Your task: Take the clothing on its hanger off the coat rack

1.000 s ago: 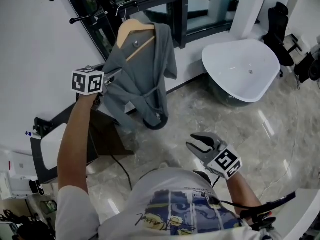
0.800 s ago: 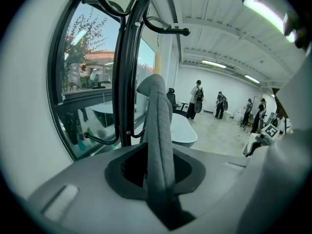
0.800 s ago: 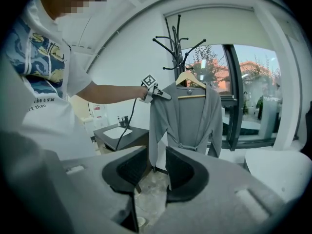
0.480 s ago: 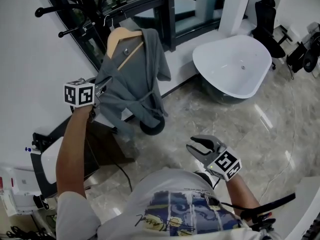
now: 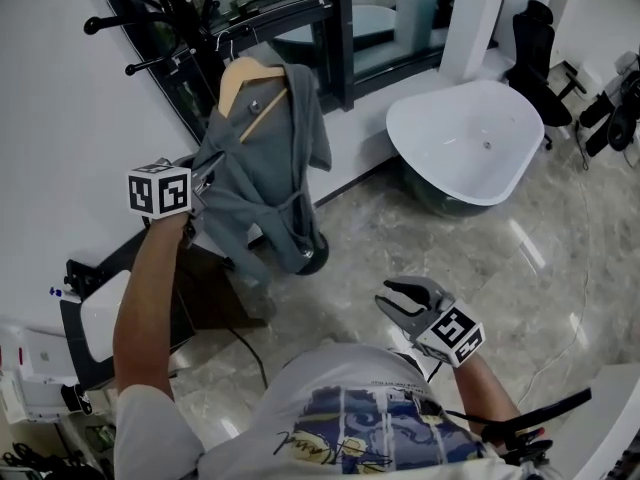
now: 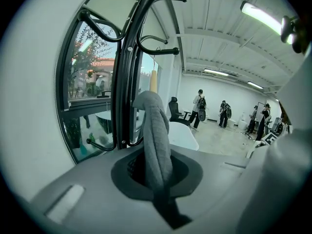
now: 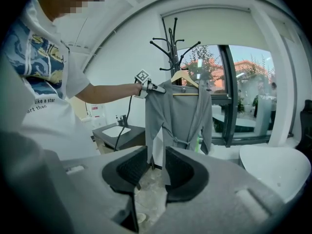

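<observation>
A grey robe (image 5: 268, 173) hangs on a wooden hanger (image 5: 245, 73) from the black coat rack (image 5: 190, 13) at the window. My left gripper (image 5: 205, 182) is at the robe's left shoulder and sleeve. Its jaws have just been closing and are now shut on a fold of the grey cloth (image 6: 155, 130); the gripper's own tips (image 6: 156, 179) are hidden by it. The rack's pole (image 6: 127, 67) stands right behind. My right gripper (image 5: 392, 300) hangs low and well short of the robe, open and empty. In the right gripper view the robe (image 7: 178, 113) and hanger (image 7: 184, 77) show beyond its open jaws (image 7: 157, 165).
A white bathtub (image 5: 470, 133) stands right of the rack, with a black chair (image 5: 535, 43) behind it. A dark counter with a basin (image 5: 95, 303) is at my left. The black window frame (image 5: 335, 28) runs behind the rack. Several people stand far across the room (image 6: 200, 106).
My left gripper has closed on the robe's left side, and the robe is now drawn in toward it, hanging narrower. The right gripper has hardly shifted.
</observation>
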